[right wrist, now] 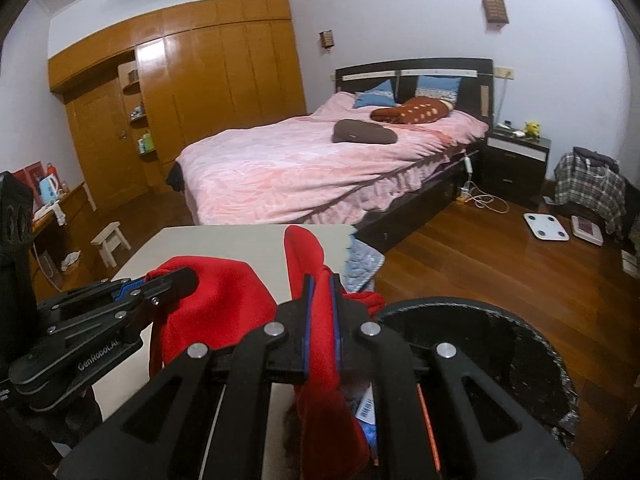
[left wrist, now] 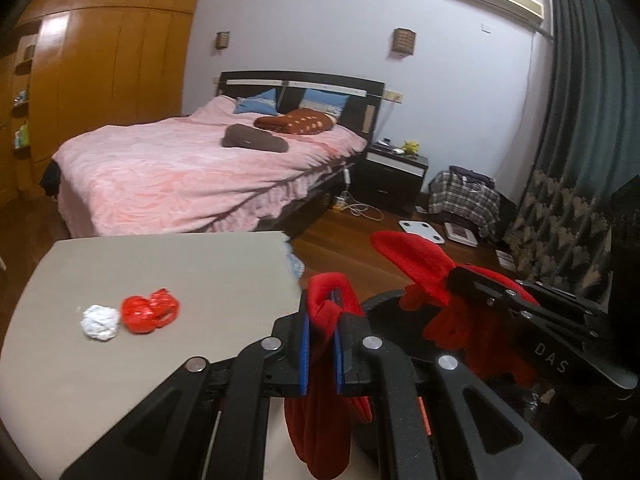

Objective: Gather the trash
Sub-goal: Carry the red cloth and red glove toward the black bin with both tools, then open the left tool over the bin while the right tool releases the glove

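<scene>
now both pairs of fingers are clamped on one red bag: the left gripper pinches one edge of the red bag, the right gripper pinches the opposite edge, and the mouth hangs slack between them over a black bin. my guess is the thin film could slip from either grip or tear if the hands pull apart, and the mouth could fold shut instead of draping over the rim. on the table nearby wait two pieces of trash, touching: one white paper ball and one red crumpled wrapper. count: two grippers, one bag, one bin.
</scene>
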